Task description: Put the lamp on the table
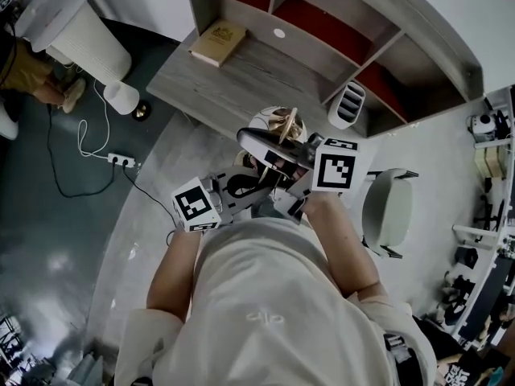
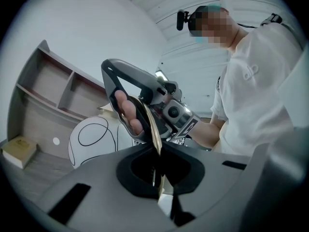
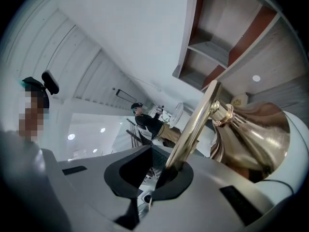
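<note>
The lamp (image 1: 278, 127) has a white globe (image 2: 94, 139) and brass fittings, and hangs in the air just in front of the grey wooden table (image 1: 241, 83). Both grippers hold its thin brass hoop. My left gripper (image 2: 158, 175) is shut on the hoop's flat edge (image 2: 153, 127), low and left of the lamp in the head view. My right gripper (image 3: 168, 172) is shut on the same hoop (image 3: 195, 122), beside the brass bell-shaped neck (image 3: 253, 132). In the head view the right gripper (image 1: 294, 163) sits close under the globe and the left gripper (image 1: 241, 187) beside it.
On the table lie a tan book (image 1: 218, 42) at the back left and a white slatted object (image 1: 348, 104) at the right. Shelves with red backs rise behind. A white chair (image 1: 388, 211) stands to the right. A power strip (image 1: 121, 160) with cables lies on the floor at left.
</note>
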Demonstrator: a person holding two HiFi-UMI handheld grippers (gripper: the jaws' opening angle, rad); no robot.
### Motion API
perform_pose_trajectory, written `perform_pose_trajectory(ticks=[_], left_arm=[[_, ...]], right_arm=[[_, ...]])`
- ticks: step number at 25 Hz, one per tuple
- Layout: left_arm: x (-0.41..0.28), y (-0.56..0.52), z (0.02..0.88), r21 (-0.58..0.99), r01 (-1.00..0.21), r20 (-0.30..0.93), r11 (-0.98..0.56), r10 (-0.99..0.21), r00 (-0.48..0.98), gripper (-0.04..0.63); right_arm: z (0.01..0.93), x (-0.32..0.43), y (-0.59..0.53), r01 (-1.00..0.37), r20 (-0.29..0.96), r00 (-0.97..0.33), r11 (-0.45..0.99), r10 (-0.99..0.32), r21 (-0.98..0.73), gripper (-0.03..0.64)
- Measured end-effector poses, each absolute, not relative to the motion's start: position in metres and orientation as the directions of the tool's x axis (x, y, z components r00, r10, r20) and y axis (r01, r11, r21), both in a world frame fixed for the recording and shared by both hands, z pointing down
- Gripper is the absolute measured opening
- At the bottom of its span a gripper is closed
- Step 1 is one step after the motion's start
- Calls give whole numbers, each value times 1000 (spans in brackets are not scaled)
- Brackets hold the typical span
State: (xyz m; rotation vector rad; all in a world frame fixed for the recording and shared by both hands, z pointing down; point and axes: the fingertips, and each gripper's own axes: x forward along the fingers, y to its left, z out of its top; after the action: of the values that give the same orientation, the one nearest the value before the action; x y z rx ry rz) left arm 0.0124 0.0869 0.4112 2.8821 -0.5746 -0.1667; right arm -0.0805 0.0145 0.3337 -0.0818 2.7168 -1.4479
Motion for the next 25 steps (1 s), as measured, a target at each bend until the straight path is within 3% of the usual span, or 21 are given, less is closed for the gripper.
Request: perform_pose_trajectory(ticks=[13,25], left_arm=[[47,7,412,181,-439,-36,-880,-452,891,14],[47,-57,428,210,-398,-35,-893,-414,910,14]], right_arm=[[332,-52,-55,45,-42,-999,566,18,-823,26],[350,-52,-125,-12,-10,-999,562,-36,-827,26]])
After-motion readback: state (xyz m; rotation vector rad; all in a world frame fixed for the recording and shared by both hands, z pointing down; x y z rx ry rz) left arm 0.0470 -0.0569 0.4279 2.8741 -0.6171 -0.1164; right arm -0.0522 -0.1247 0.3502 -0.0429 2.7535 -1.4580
